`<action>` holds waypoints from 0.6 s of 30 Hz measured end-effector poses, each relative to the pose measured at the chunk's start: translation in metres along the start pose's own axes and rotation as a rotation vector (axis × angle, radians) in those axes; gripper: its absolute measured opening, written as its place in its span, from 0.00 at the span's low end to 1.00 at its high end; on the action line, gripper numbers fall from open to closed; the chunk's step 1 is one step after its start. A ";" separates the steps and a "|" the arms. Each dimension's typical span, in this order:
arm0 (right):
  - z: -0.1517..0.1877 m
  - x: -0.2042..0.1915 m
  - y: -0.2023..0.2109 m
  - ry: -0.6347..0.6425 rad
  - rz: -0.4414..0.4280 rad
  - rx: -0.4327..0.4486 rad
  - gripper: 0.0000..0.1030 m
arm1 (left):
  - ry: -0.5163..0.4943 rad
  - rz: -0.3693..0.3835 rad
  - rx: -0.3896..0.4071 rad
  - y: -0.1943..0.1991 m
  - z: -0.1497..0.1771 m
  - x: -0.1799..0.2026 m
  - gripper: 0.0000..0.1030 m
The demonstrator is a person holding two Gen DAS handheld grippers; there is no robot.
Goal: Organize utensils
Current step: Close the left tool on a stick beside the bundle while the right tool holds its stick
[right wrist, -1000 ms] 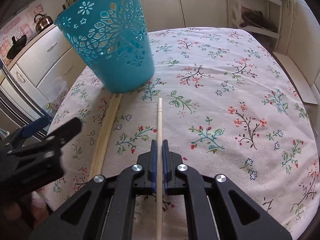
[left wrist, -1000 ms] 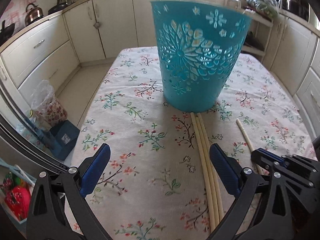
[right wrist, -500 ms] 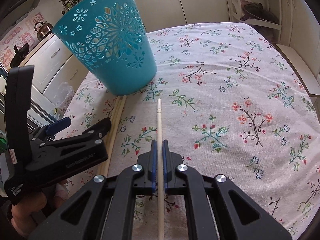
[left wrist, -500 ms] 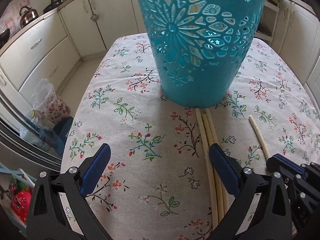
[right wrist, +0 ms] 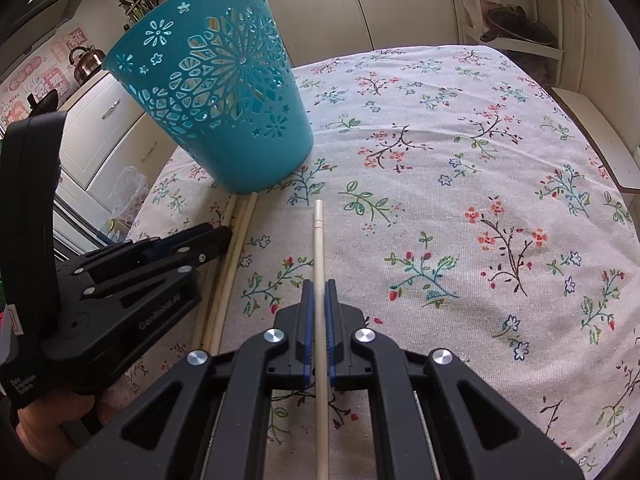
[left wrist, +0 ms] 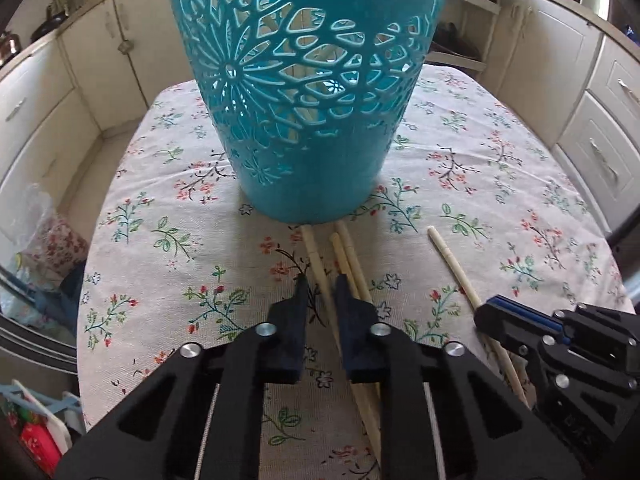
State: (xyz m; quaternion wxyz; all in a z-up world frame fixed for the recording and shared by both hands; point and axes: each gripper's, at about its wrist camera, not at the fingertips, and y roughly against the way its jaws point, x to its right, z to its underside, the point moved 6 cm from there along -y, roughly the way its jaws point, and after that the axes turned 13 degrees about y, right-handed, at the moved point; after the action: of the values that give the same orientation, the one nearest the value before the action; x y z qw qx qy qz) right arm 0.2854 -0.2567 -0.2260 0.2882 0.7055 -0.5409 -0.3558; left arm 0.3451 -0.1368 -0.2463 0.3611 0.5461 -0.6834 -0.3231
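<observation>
Four chopsticks [left wrist: 352,258], one bin [left wrist: 304,92]; left tongs [left wrist: 320,284] clamp one, right tongs [right wrist: 319,292] another.

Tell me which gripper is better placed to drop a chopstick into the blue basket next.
Right, probably. The right gripper is shut on a lone chopstick that lies clear of the rest. The left gripper has closed on one chopstick beside two others, against the basket.

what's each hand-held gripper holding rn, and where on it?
Right hand-held gripper: lone pale chopstick, gripped partway along its shaft. Left hand-held gripper: leftmost pale wooden chopstick of three, also mid-shaft.
</observation>
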 end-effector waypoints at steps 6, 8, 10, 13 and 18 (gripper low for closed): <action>0.001 0.000 0.000 -0.001 0.004 0.003 0.06 | 0.035 0.031 -0.047 0.007 0.004 -0.024 0.05; 0.001 -0.001 0.000 0.002 0.007 0.005 0.06 | 0.044 0.011 -0.051 0.006 0.004 -0.028 0.06; 0.001 -0.001 0.000 0.004 0.008 0.007 0.06 | 0.040 -0.006 -0.051 0.004 0.001 -0.025 0.09; 0.002 0.000 0.000 0.005 0.008 0.011 0.06 | 0.002 -0.055 -0.046 0.001 0.000 -0.021 0.10; 0.001 0.000 0.000 0.013 0.016 0.018 0.06 | -0.014 -0.059 -0.044 0.000 -0.001 -0.019 0.05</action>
State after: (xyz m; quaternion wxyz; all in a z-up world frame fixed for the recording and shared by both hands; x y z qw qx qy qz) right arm 0.2845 -0.2564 -0.2271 0.2882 0.7060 -0.5477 -0.3442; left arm 0.3487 -0.1185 -0.2478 0.3584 0.5558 -0.6623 -0.3522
